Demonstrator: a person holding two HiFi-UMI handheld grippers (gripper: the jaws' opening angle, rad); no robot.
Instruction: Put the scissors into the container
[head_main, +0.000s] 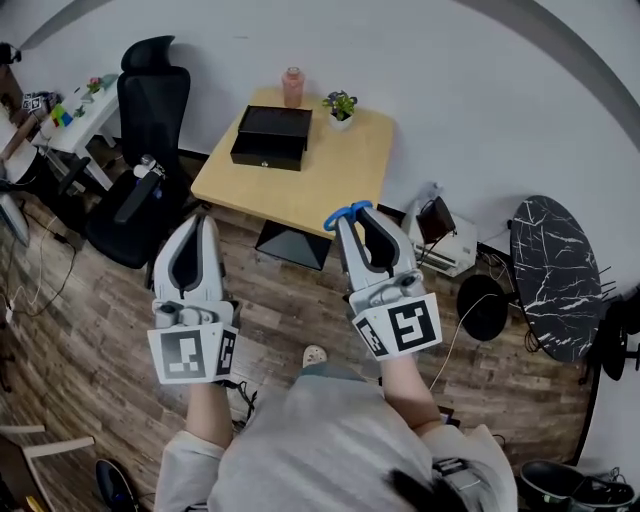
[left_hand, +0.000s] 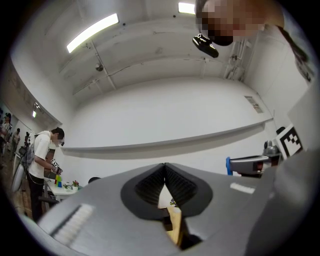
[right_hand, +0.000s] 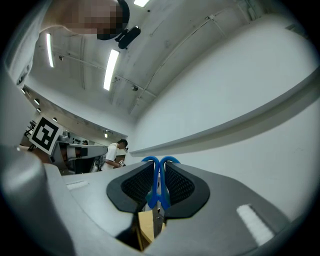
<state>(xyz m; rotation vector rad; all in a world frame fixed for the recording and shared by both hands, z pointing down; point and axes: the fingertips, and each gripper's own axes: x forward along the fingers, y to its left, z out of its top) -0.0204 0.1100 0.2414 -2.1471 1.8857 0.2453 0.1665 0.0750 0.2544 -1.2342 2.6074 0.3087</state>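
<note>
Wood-plank floor (head_main: 90, 330), white wall (head_main: 450, 80), black chair (head_main: 140, 160)

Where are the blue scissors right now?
The scissors are pinched in the right gripper, mid-picture in the head view, by the near edge of the wooden table.

This is a shared office-cum-lab workroom. A black high-backed swivel chair (head_main: 150, 150) stands beside a light wooden square table (head_main: 340, 170). There is a cluttered white desk (head_main: 75, 135), and loose cables (head_main: 40, 285) trail over the wood-plank floor (head_main: 290, 300). Long fluorescent ceiling tubes (left_hand: 92, 32) hang overhead, and a person in a white shirt (left_hand: 42, 160) stands working at a bench.
</note>
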